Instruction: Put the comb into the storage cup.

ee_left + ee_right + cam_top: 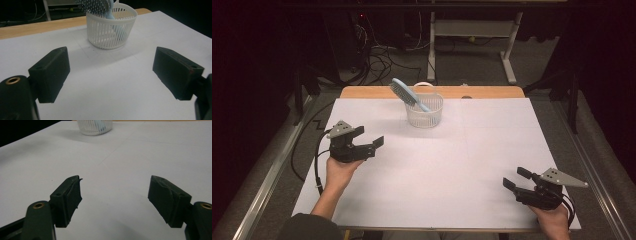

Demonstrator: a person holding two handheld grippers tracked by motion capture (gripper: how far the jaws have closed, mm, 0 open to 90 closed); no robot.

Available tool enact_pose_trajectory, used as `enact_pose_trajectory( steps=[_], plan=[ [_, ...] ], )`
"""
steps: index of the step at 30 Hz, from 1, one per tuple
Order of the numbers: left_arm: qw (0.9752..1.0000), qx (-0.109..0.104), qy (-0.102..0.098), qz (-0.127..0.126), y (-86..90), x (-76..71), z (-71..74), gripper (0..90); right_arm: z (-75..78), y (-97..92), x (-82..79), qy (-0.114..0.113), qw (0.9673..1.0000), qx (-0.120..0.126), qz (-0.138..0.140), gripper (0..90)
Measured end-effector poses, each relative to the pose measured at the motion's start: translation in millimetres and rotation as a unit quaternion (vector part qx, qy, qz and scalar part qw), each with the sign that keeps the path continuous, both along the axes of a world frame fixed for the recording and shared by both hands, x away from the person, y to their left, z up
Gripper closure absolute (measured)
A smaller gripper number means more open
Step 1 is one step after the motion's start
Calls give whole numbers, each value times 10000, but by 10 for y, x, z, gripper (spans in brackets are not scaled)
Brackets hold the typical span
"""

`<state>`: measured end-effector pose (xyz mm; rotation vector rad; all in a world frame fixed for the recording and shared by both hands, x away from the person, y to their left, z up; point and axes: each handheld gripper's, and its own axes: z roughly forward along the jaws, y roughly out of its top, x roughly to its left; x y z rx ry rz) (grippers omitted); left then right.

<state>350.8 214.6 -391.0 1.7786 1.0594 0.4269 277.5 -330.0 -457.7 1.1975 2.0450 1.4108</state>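
Observation:
A small white slotted basket [425, 111] stands near the far middle of the white table sheet [462, 155]. A light blue hairbrush [404, 93] leans in it, bristled head sticking out up and to the left. In the left gripper view the basket [111, 30] sits ahead with the brush head [95, 6] above its rim. My left gripper [368, 137] is at the left, open and empty, jaws aimed toward the basket. My right gripper [515, 178] rests near the front right, open and empty. The basket [94, 127] shows far off in the right gripper view.
A wooden table edge [377, 92] runs behind the sheet. Beyond it are cables on the floor [379, 57] and a white metal frame [472, 30]. A metal rail [267, 180] runs along the left side of the table.

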Motion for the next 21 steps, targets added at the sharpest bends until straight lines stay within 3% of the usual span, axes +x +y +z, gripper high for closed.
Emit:
enact_pose_trajectory(
  steps=[21],
  plan=[
    [10000,-40,13,-40,27,-101,-77,138,2,-5,0,-3,10000,-1,-14,270]
  ],
)
